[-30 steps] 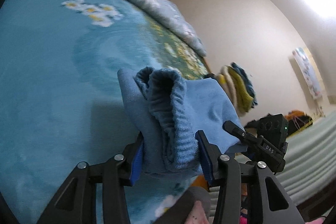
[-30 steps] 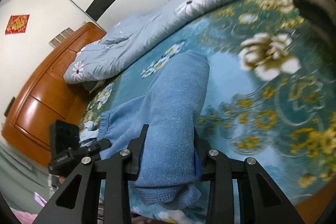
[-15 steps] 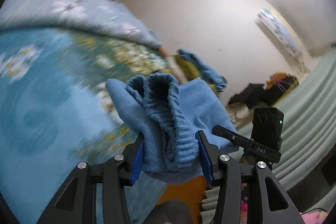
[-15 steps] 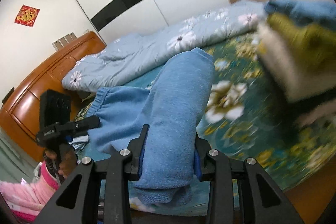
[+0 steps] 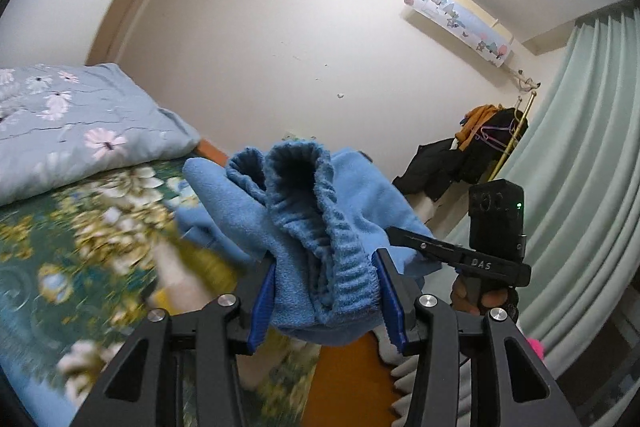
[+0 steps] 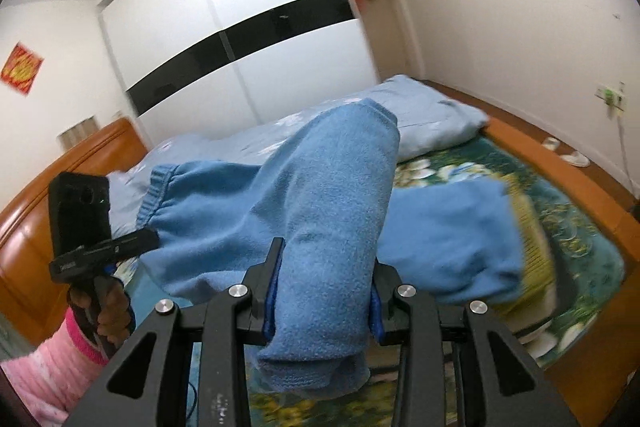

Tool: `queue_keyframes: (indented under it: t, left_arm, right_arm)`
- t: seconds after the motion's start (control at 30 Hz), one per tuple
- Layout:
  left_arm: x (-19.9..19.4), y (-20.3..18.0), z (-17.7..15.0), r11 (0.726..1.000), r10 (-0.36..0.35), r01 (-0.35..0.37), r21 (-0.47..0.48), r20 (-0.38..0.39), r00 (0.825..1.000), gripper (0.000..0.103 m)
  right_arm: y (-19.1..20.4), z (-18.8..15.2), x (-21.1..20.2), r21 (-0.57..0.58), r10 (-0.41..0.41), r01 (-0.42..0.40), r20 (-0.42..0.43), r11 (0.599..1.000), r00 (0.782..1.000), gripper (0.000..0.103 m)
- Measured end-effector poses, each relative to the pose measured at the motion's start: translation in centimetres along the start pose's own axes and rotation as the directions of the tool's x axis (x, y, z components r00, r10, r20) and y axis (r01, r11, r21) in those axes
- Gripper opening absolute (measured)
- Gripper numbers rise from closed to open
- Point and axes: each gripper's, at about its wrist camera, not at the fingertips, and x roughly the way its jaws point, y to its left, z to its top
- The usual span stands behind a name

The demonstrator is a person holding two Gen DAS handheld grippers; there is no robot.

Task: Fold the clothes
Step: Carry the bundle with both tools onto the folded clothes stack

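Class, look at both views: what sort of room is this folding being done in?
Most likely a bedroom: a bed with a floral quilt, a sliding-door wardrobe, and curtains.

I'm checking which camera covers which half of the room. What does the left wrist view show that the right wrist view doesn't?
Only the left wrist view shows the pale green curtain, the wall air conditioner and clothes heaped on a rack.

Only the right wrist view shows the white wardrobe with a black band, the wooden headboard, the red wall decoration and a pink sleeve.

Both show the blue fleece garment, clamped by the left gripper and the right gripper, plus the floral bedspread and the pale blue quilt.
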Motion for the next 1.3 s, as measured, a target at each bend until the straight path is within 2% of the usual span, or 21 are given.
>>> queue_keyframes:
  t: [0.1, 0.2, 0.33, 0.43, 0.57, 0.7, 0.9, 1.03, 1.13, 1.2, 1.3]
  left_arm:
    - [3.8, 1.1, 1.0, 0.999, -0.039, 0.039, -0.035, 0.024, 0.999, 0.049]
    - [6.8, 2.7, 0.5, 0.997, -0.046, 0.049, -0.067, 0.043, 0.998, 0.049]
    - [10.5, 5.5, -1.9, 0.992, -0.018, 0.017, -0.128, -0.004, 1.0, 0.049]
    - [11.2, 6.8, -3.4, 0.989, -0.018, 0.014, -0.146, -0.026, 0.999, 0.05]
    - [11.5, 6.9, -3.8, 0.991, -0.015, 0.007, -0.134, -0.058, 0.998, 0.052]
    - [10.4, 5.8, -3.1, 0.994, -0.009, 0.003, -0.111, -0.055, 0.998, 0.054]
    - [6.8, 4.0, -0.5, 0.998, 0.066, -0.067, 0.011, 0.017, 0.998, 0.061]
    - [6.1, 2.1, 1.4, 0.983, 0.132, -0.139, 0.118, 0.064, 0.989, 0.066]
    - [7.4, -0.1, 1.5, 0.944, 0.21, -0.22, 0.247, 0.064, 0.976, 0.067]
    - [8.8, -1.7, 1.2, 0.91, 0.231, -0.238, 0.34, 0.06, 0.971, 0.067]
    - [10.7, -2.9, 0.9, 0.883, 0.237, -0.229, 0.41, 0.033, 0.971, 0.067]
  right_arm:
    - [-3.4, 2.1, 0.5, 0.027, -0.035, 0.035, 0.011, 0.999, 0.999, 0.036]
    - [-6.7, 3.2, 1.4, 0.07, -0.041, 0.039, 0.041, 0.997, 0.998, 0.036]
    - [-11.5, 2.4, 4.2, 0.159, -0.036, 0.031, 0.03, 0.987, 0.999, 0.037]
    - [-14.2, 0.5, 6.9, 0.216, -0.057, 0.062, -0.031, 0.974, 0.998, 0.039]
    - [-16.2, -0.8, 6.8, 0.282, 0.015, -0.02, 0.022, 0.959, 1.0, 0.042]
    - [-14.8, -0.5, 6.0, 0.262, -0.031, 0.026, 0.016, 0.965, 0.999, 0.043]
    - [-13.1, 0.1, 3.7, 0.218, -0.119, 0.109, 0.033, 0.97, 0.992, 0.045]
    - [-11.7, 1.0, 2.6, 0.19, -0.174, 0.159, 0.065, 0.969, 0.983, 0.045]
    - [-10.6, 1.8, 1.9, 0.169, -0.214, 0.197, 0.089, 0.966, 0.973, 0.048]
    - [-9.6, 2.2, 1.8, 0.148, -0.222, 0.206, 0.101, 0.967, 0.97, 0.049]
    - [-7.7, 2.5, 3.2, 0.086, -0.21, 0.202, 0.092, 0.975, 0.973, 0.05]
